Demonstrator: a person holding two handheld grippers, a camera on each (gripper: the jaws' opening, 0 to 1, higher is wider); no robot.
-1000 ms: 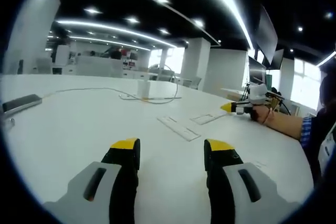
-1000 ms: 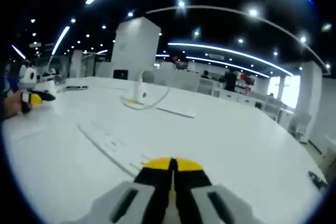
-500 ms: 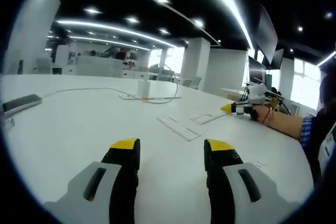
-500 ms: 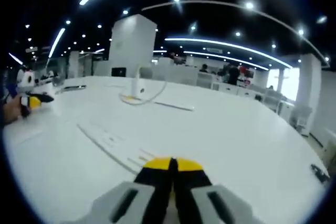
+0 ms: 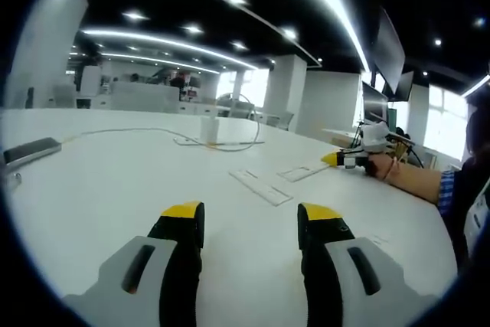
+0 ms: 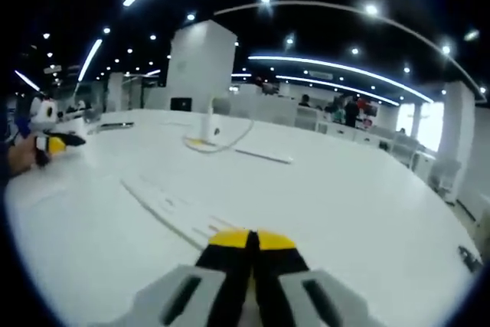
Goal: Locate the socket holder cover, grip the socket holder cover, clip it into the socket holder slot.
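On the white table lies a long white socket holder strip, ahead of my left gripper, whose yellow-tipped jaws stand open and hold nothing. Just right of the strip is a shorter flat white piece, likely the cover. Beyond it a hand holds my right gripper low over the table. In the right gripper view the strip runs toward my right gripper, whose jaws are shut with nothing seen between them. The left gripper shows far left.
A white upright post with a looping cable stands at the table's middle. A dark flat object lies at the left edge. A thin white bar lies beyond the post. A person's forearm rests at the right.
The right gripper view has shifted slightly as its camera moved; the strip and the post sit a little further right in it. The left gripper view is unchanged.
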